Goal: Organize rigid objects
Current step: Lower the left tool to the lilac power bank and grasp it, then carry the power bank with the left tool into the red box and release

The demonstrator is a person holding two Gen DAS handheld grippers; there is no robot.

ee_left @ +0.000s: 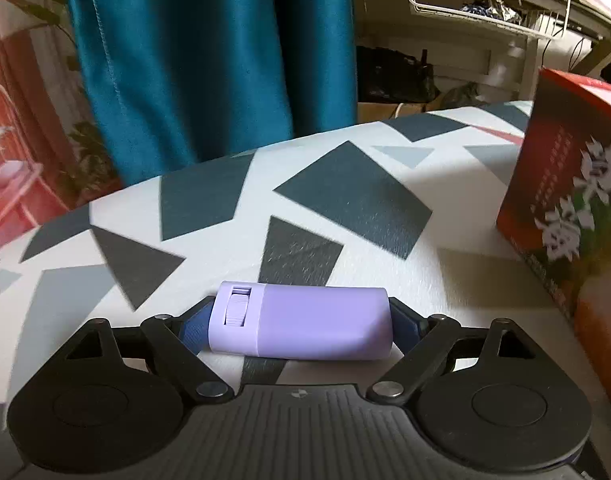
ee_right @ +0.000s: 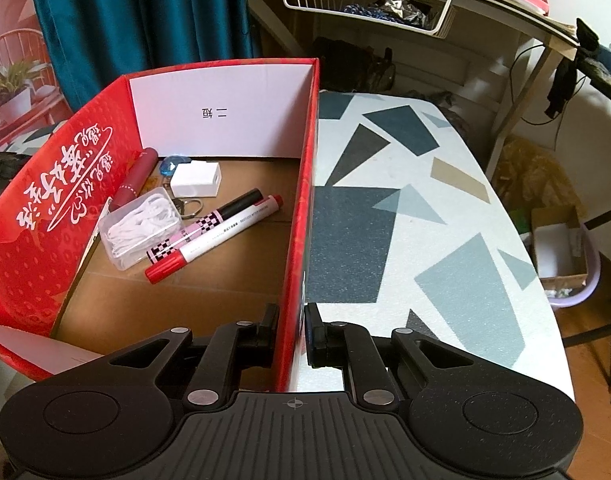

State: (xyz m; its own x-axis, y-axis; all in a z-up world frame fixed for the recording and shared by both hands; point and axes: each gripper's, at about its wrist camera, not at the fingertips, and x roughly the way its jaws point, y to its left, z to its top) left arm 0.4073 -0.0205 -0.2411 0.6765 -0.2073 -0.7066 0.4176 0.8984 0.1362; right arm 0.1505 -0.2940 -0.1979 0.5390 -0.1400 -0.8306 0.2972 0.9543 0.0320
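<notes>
Between the left tongs, a lilac case lies crosswise, clamped end-to-end; right tongs pinch the red box wall.

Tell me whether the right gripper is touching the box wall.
Touching. In the right wrist view the right gripper straddles the red box wall, its fingers pressed against both faces.

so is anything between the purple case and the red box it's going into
Nothing visible on the tablecloth between the purple case, held in the left gripper, and the red box. Only its upright wall must be cleared; the right gripper pinches that wall.
</notes>
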